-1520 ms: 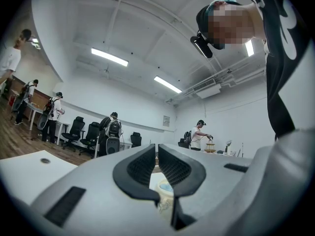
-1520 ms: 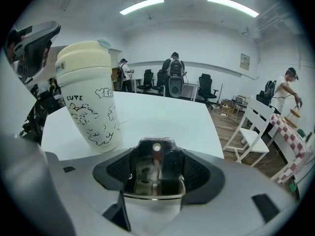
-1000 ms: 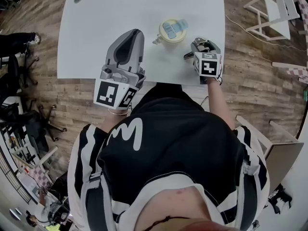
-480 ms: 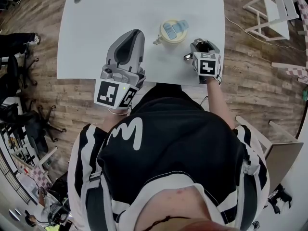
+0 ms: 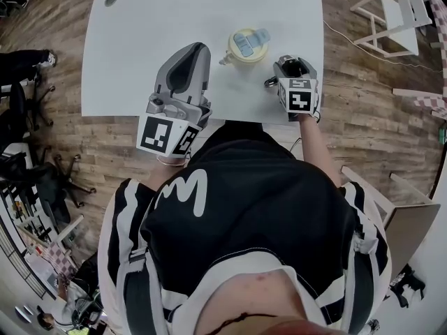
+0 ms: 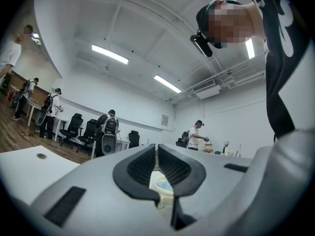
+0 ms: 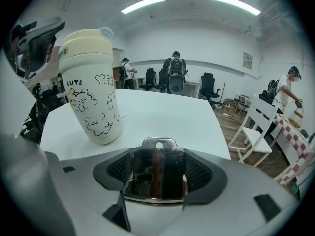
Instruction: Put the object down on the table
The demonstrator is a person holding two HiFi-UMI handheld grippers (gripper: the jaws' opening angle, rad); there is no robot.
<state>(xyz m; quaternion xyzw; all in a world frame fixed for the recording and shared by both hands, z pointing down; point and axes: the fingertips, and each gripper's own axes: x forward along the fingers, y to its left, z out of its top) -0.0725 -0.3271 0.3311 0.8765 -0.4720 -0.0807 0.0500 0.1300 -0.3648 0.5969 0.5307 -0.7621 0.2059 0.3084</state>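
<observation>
R gripper (image 7: 157, 167) is clamped on a shiny metal piece (image 7: 156, 178) w/ 1 hole at its top, pads touching both sides. Only its own view shows that grip. Head view puts it over the near edge of the table (image 5: 174, 19), just beside a cream tumbler (image 5: 246, 46) standing upright. L gripper (image 6: 156, 162): jaws nearly together, thin gap, nothing b/w them.

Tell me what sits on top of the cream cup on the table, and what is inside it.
A pale blue flip cap sits on top of the cream cup. The top is closed, so the inside and any contents cannot be seen.
</observation>
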